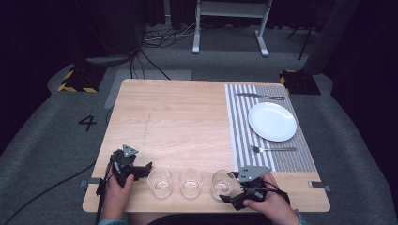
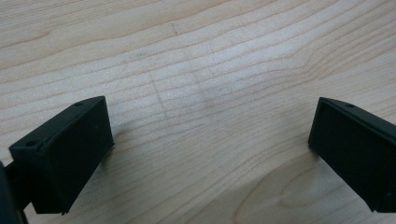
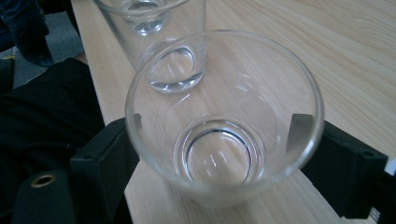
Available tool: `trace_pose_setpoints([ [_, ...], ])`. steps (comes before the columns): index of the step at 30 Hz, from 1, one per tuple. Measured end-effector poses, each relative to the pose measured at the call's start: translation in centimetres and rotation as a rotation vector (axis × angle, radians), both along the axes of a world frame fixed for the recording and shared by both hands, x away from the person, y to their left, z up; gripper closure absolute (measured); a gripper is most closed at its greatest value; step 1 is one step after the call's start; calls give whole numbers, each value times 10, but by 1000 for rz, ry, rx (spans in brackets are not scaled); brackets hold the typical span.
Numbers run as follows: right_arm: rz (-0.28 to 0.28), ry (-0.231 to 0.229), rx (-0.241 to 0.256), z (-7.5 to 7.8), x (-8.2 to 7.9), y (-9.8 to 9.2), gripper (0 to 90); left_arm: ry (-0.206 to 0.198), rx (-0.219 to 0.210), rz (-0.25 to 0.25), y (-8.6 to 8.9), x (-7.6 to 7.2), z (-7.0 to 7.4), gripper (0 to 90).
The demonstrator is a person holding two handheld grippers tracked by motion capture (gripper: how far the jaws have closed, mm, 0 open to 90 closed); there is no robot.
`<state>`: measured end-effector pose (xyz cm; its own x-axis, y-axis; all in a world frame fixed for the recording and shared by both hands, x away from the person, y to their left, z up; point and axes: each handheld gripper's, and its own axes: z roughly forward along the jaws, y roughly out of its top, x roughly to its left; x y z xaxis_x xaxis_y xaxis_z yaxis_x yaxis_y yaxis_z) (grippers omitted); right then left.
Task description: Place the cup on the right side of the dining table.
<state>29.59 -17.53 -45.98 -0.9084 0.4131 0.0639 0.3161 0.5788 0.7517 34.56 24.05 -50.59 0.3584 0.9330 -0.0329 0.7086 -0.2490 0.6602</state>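
three glasses stand in a row along the near edge of the table, and the right-hand glass sits between the two jaws of the right gripper. in the right gripper view that glass is empty and clear, upright, with a black jaw pressed to each side of its wall, so the jaws look clamped on it, or at least touching it. it is likely light, rigid and breakable, and smooth enough to slip; a hold low to mid on the wall, square across the widest line, seems safest, with only modest squeeze. the middle glass stands just beside it, close enough to be knocked if the held one swings left; the left glass is next along. the left gripper rests near that one, its jaws wide apart over bare wood with nothing between them, as the left gripper view confirms. farther off, at the right of the table, a striped mat carries a white plate, a fork on its near side and a knife beyond it. the mat has room near the plate, a likely spot for a glass.
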Motion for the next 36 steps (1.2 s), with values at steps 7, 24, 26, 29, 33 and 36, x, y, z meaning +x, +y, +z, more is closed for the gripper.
trace_pose_setpoints([
  [7,-8,-8,12,-9,6,16,160,0,0,0,0,0,0,0],
  [24,-50,-19,31,-16,6,21,191,1,0,0,0,0,0,0],
  [26,-51,-20,31,-16,5,21,191,0,0,0,0,0,0,0],
  [29,-54,-24,26,-16,5,22,192,0,0,0,0,0,0,0],
  [33,-56,-27,24,-16,4,22,194,1,0,0,0,0,0,0],
  [36,-63,-31,21,-15,3,22,195,1,0,0,0,0,0,0],
])
